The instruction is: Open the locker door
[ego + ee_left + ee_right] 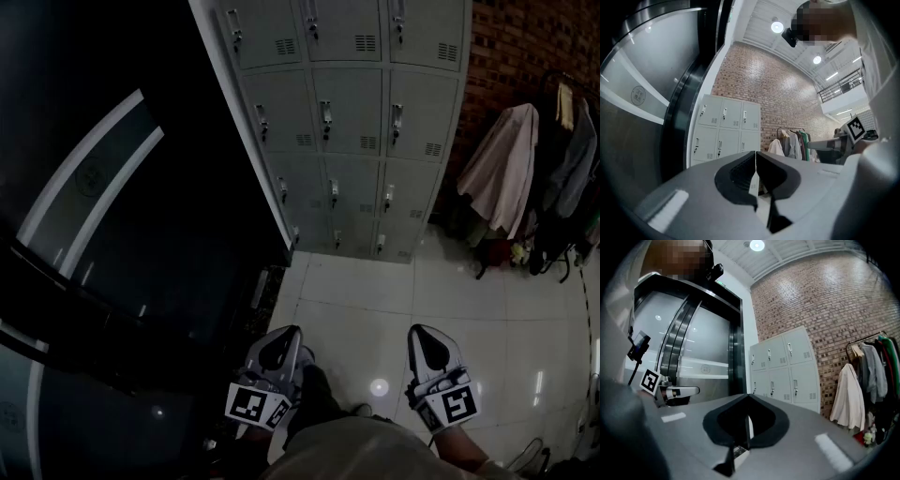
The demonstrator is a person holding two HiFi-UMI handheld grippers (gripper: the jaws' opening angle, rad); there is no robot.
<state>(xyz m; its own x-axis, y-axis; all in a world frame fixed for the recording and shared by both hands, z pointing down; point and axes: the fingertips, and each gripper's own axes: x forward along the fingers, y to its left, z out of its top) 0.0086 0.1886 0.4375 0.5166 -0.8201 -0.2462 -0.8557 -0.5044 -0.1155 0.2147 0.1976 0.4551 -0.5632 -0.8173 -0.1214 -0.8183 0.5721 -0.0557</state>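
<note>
The grey lockers, three columns wide, stand at the far edge of the tiled floor against the brick wall, every door in view closed. The vent slots and handles carry no print that can be read. The left hand-held gripper and the right hand-held gripper hang low over the floor, well apart from the lockers. Each has its jaws together with nothing between them. The only markings are the black-and-white squares on each marker cube. A round emblem on the glass panel is too small to read. Coats hang right of the lockers.
</note>
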